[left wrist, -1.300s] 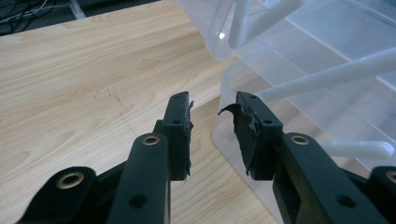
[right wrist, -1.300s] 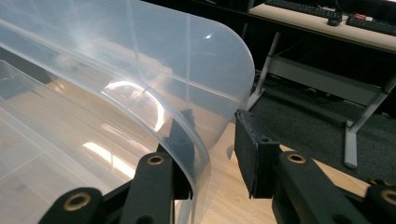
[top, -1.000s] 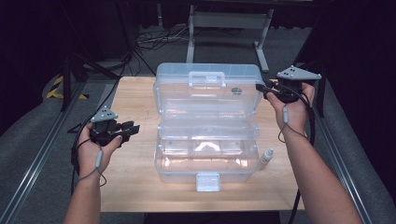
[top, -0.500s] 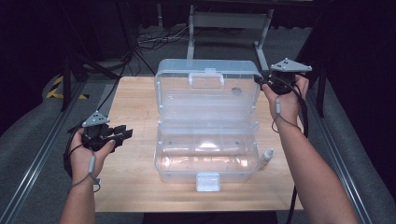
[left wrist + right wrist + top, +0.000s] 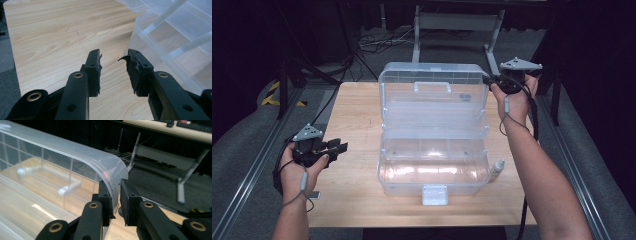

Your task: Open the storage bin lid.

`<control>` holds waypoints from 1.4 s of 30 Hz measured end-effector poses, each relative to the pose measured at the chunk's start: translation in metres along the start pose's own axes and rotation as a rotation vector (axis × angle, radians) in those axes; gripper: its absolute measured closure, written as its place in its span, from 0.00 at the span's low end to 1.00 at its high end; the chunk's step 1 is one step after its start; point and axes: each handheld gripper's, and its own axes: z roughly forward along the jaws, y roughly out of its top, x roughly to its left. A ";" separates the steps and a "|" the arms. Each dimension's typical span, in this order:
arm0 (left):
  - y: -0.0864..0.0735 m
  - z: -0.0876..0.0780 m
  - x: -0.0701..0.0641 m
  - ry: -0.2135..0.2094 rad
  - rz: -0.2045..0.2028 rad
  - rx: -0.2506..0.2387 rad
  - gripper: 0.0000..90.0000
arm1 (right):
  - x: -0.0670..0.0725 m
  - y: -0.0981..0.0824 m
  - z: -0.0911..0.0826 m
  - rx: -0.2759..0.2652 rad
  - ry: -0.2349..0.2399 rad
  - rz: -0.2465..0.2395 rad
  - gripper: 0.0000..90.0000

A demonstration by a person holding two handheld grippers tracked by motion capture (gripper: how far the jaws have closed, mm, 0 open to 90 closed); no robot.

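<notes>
A clear plastic tackle-style storage box (image 5: 434, 145) stands open in the middle of a wooden table (image 5: 357, 115); its lid (image 5: 434, 87) is raised nearly upright toward the table's far edge, with the carry handle (image 5: 432, 88) facing the camera; tiered trays have fanned out between lid and base, and a white latch (image 5: 435, 194) hangs at the front, near the near edge.

The right gripper (image 5: 115, 195) is at the lid's far right corner; its jaws have just been closing with the curved lid rim between them; in the right gripper view the pads sit on either side of the clear wall, one seemingly touching, a sliver of gap at the other, so whether they truly pinch it cannot be told for certain. In the high view the right hand (image 5: 512, 97) is raised beside that corner.

The left gripper (image 5: 113, 67) hovers low over the table's left side, apart from the box; its jaws stand parted and released, nothing between them, bare wood showing in the gap.

A small white dropper bottle (image 5: 497, 168) lies on the table just beside the box's right front corner.

Judging by this, opening looks almost done: the latch is undone, the lid up, the trays spread; what seems left is settling the lid fully back and letting go.
</notes>
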 end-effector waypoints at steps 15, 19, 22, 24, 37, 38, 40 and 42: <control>-0.002 0.002 0.003 -0.005 -0.003 0.008 0.71 | -0.008 0.005 0.021 0.063 -0.006 0.021 0.92; -0.002 0.002 0.003 -0.007 -0.001 0.007 0.71 | -0.011 0.005 0.026 0.070 0.000 0.040 0.92; -0.002 0.003 0.002 -0.007 -0.001 0.011 0.71 | -0.013 0.004 0.028 0.073 0.004 0.049 0.92; -0.002 0.003 0.002 -0.007 -0.001 0.012 0.71 | -0.013 0.004 0.030 0.078 0.005 0.046 0.92; -0.003 0.002 0.003 -0.012 -0.004 0.012 0.71 | -0.018 0.005 0.043 0.113 0.010 0.057 0.93; -0.003 0.003 0.003 -0.013 -0.005 0.012 0.71 | -0.018 0.005 0.045 0.114 0.010 0.059 0.93; -0.003 0.003 0.003 -0.014 -0.006 0.014 0.71 | -0.019 0.004 0.047 0.121 0.012 0.063 0.93; -0.003 0.003 0.004 -0.014 -0.004 0.012 0.71 | -0.020 0.004 0.050 0.125 0.015 0.067 0.94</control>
